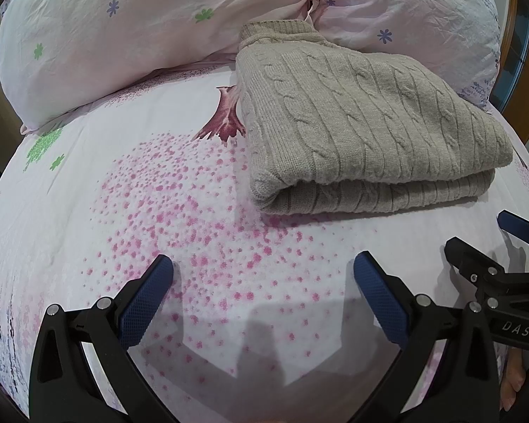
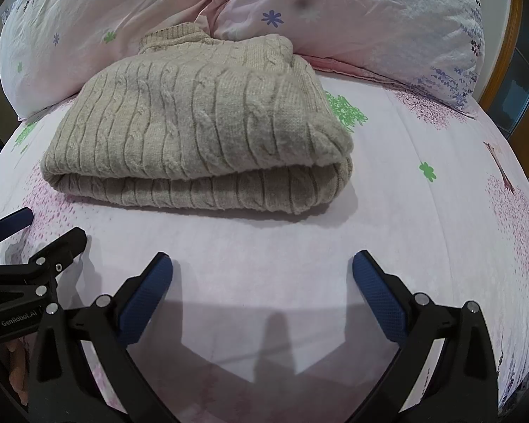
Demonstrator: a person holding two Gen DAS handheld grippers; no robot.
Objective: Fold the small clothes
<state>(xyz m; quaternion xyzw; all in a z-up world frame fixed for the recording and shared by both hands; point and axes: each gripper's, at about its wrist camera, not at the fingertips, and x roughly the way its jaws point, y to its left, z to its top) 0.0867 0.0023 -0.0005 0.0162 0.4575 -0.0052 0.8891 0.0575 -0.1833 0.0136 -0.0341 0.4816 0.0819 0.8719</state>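
A beige cable-knit sweater lies folded in a thick rectangle on the bed, its collar toward the pillows; it also shows in the right wrist view. My left gripper is open and empty, hovering over the sheet in front of and left of the sweater. My right gripper is open and empty, in front of the sweater's near folded edge. The right gripper also shows at the right edge of the left wrist view. The left gripper shows at the left edge of the right wrist view.
The bed sheet is white with pink dots and tree prints. Two pink floral pillows lie behind the sweater. A wooden headboard edge stands at the far right.
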